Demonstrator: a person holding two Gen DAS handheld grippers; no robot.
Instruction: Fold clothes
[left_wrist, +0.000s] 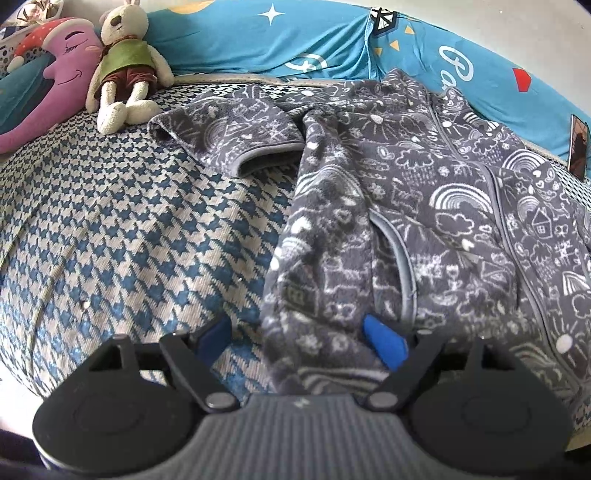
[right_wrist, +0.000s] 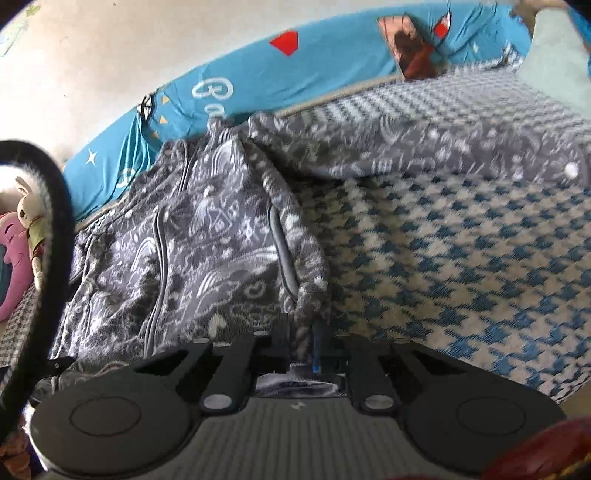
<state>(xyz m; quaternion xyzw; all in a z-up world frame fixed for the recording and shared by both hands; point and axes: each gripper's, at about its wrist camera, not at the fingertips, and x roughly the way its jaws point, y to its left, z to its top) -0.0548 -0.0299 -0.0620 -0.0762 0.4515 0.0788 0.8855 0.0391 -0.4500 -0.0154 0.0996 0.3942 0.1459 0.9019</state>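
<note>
On the bed (left_wrist: 110, 229), a stuffed rabbit (left_wrist: 125, 70) is propped far left, and the grey jacket (left_wrist: 424, 206) is spread out to its right. The left tongs (left_wrist: 299, 332) are held wide apart over the hem, while the right tongs (right_wrist: 301, 343) are clamped on the jacket's edge.

Left of the jacket (left_wrist: 406, 206) the bedspread (left_wrist: 129, 221) lies bare, room to pass. One sleeve (left_wrist: 229, 133) reaches across its far part, with a toy rabbit (left_wrist: 125, 70) and a purple pillow (left_wrist: 55, 74) beyond it. To the jacket's right the bedspread is bare too, edged at the back by the other sleeve (right_wrist: 424, 147) and the blue bolster (right_wrist: 295, 70).
</note>
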